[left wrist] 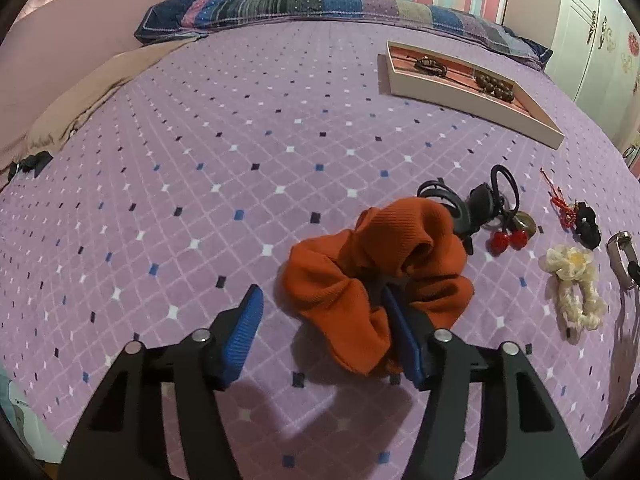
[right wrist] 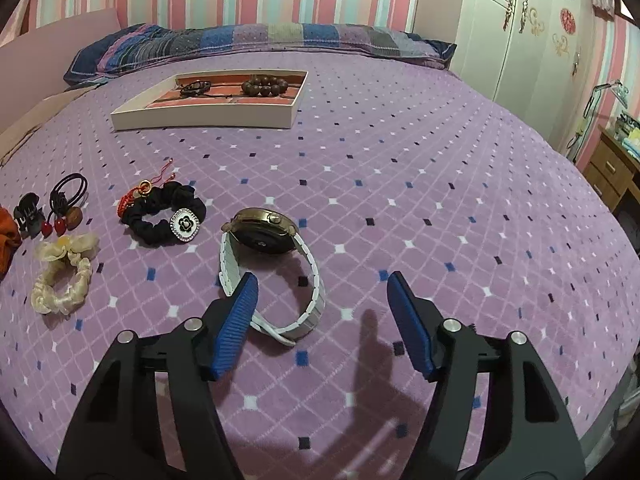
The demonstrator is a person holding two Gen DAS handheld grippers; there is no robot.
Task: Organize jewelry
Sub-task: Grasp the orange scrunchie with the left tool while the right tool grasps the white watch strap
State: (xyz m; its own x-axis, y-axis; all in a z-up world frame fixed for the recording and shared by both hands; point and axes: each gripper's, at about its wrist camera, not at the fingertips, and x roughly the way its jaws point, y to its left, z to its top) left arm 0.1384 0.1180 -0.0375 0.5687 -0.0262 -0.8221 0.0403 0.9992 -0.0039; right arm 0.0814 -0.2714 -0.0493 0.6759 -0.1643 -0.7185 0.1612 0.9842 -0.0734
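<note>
My left gripper (left wrist: 320,300) is open; its right finger (left wrist: 400,332) pokes into the hole of an orange scrunchie (left wrist: 376,276) on the purple bedspread. My right gripper (right wrist: 322,284) is open just above a white-strapped watch (right wrist: 268,256), with the left finger over the strap. A white tray (right wrist: 208,118) at the far side holds a brown bead bracelet (right wrist: 265,85) and a dark cord bracelet (right wrist: 195,88); it also shows in the left wrist view (left wrist: 472,104). A black scrunchie with a flower charm (right wrist: 164,216), a cream scrunchie (right wrist: 62,280) and cherry hair ties (right wrist: 60,208) lie on the left.
A black claw clip (left wrist: 468,208) and a red knotted charm (left wrist: 558,204) lie beside the scrunchies. A striped pillow (right wrist: 256,42) runs along the far edge of the bed. A white wardrobe (right wrist: 532,40) and a wooden desk (right wrist: 612,164) stand to the right.
</note>
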